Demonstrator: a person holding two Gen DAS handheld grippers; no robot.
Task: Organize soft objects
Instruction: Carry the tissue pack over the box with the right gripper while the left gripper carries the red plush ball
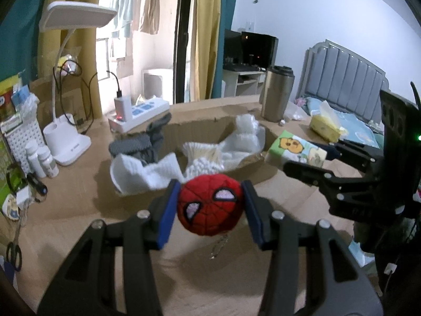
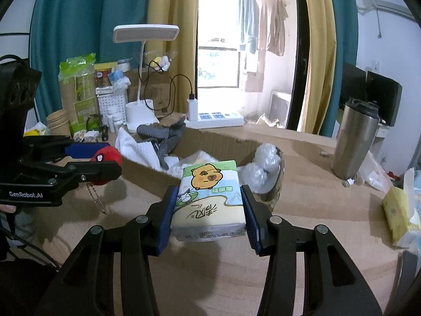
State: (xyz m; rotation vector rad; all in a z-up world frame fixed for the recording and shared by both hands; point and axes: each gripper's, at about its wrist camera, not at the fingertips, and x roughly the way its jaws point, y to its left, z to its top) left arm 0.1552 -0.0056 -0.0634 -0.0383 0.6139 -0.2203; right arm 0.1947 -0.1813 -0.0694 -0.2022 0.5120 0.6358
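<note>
My left gripper (image 1: 210, 205) is shut on a red Spider-Man plush ball (image 1: 209, 204) and holds it above the table, just in front of the cardboard box (image 1: 205, 126); a small chain hangs below it. It also shows in the right wrist view (image 2: 106, 158). My right gripper (image 2: 209, 210) is shut on a tissue pack (image 2: 209, 200) with a cartoon capybara, held near the box's front edge (image 2: 147, 173). The pack also shows in the left wrist view (image 1: 297, 148). The box holds a white towel (image 1: 142, 171), grey gloves (image 1: 147, 142), cotton swabs and plastic bags.
A white desk lamp (image 1: 68, 142), a power strip (image 1: 142, 113) with charger, small bottles (image 1: 42, 160) and scissors (image 1: 13, 252) stand on the left. A steel tumbler (image 2: 355, 142) stands at the right. A yellow tissue pack (image 2: 400, 210) lies at the right edge.
</note>
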